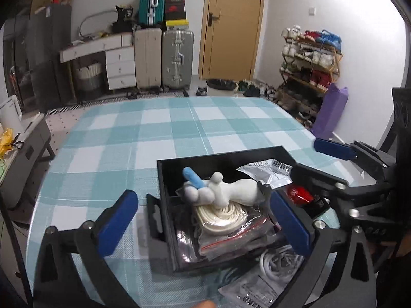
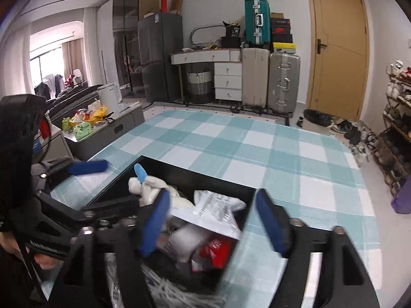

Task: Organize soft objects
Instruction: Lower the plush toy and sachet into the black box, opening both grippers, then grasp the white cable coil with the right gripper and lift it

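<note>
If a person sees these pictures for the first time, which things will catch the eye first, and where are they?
First comes the black box on the teal checked tablecloth, packed with soft things: a white plush toy with a blue part lies on top of a bagged coil of white cord. The left gripper and the right gripper both hang open over the box. Behind, suitcases stand beside a wooden door.

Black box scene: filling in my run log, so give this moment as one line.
left tongs: open | right tongs: open | black box: holds white plush toy, bagged items | nothing gripped
</note>
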{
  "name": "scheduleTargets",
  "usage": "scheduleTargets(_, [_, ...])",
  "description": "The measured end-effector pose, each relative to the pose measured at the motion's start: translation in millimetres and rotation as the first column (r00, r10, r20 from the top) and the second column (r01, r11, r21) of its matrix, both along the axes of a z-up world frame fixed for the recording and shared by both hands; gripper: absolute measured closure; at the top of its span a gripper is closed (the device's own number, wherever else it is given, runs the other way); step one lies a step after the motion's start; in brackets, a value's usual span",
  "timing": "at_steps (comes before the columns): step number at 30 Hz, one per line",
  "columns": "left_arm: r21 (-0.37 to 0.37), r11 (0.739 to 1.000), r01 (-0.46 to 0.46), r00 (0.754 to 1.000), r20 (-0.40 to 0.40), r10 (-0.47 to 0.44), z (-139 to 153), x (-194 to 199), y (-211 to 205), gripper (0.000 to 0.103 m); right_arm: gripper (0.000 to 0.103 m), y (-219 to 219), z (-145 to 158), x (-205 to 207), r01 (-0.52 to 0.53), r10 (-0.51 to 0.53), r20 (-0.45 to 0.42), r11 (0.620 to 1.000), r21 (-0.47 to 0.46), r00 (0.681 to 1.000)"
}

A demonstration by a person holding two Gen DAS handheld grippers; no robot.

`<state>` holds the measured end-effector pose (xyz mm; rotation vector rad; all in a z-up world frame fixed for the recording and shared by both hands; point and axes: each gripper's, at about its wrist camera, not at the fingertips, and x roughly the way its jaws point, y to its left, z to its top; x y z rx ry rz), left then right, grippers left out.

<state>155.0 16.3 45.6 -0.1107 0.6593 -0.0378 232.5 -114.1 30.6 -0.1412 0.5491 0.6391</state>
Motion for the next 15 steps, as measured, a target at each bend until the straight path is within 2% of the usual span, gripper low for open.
scheduleTargets(1, [-0.012, 1.000, 0.000, 1.000, 0.001, 0.000, 0.0, -2.4, 2.1, 0.000, 0.013, -4.6, 1.0, -2.7, 0.008, -0.008, 0.001, 1.000, 0.003, 1.000])
scheduleTargets(5, [-0.019, 0.999, -0.039, 0.999, -0.002, 0.039, -2.0, -15.2, 10.5, 0.000, 0.001, -24.1, 1.0, -17.9, 0.017, -0.016, -0.018, 0.999, 0.045, 1.000])
scheduleTargets(12, [-0.010, 0.998, -0.057, 0.998, -0.006, 0.057, -12.0, -36.3, 14.6, 0.000, 0.001, -37.7, -11.8, -42.3, 0.031, -0.030, -0.029, 0.998, 0.062, 0.999])
scheduleTargets(15, [-0.015, 0.998, -0.063, 0.998, 0.003, 0.063, -16.8, -44.2, 13.3, 0.000, 0.000, -43.9, -16.7, -54.1, 0.038, -0.039, 0.008, 0.996, 0.077, 0.999])
